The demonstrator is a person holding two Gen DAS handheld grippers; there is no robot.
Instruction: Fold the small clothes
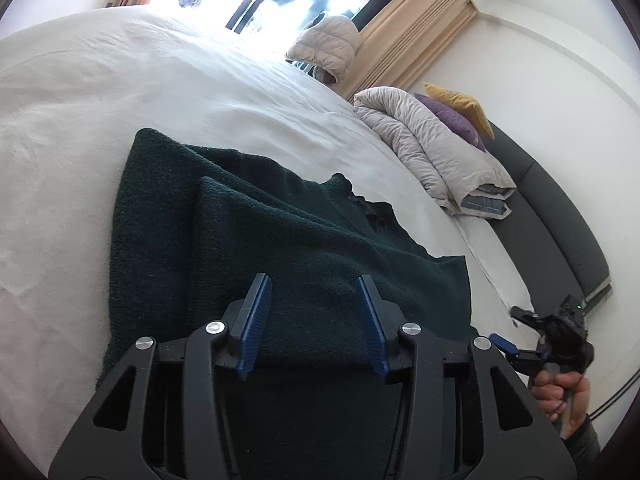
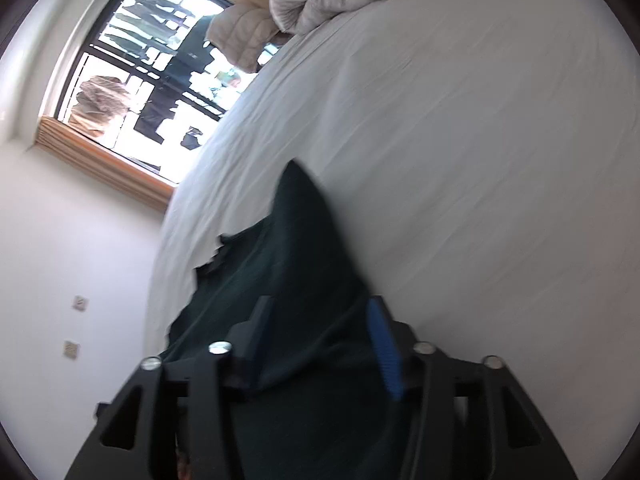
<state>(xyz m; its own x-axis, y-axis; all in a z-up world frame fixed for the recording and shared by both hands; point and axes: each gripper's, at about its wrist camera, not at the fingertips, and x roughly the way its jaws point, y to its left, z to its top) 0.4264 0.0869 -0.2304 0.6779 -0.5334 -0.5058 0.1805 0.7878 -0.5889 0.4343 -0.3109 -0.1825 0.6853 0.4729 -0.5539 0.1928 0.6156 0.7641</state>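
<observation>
the dark green knit sweater [image 1: 248, 240] lies part-folded on the bed [image 1: 100, 120], under and ahead of both claws. left claw [image 1: 316, 320] and right claw [image 2: 320, 344] are spread, pinching nothing. soft, floppy, probably light; best pinched at a hem corner.

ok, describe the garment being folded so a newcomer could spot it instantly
Start at the big white bed. On its near part lies the dark green knit sweater, partly folded. It is the only dark item there; the rolled duvet beyond is pale grey.
</observation>
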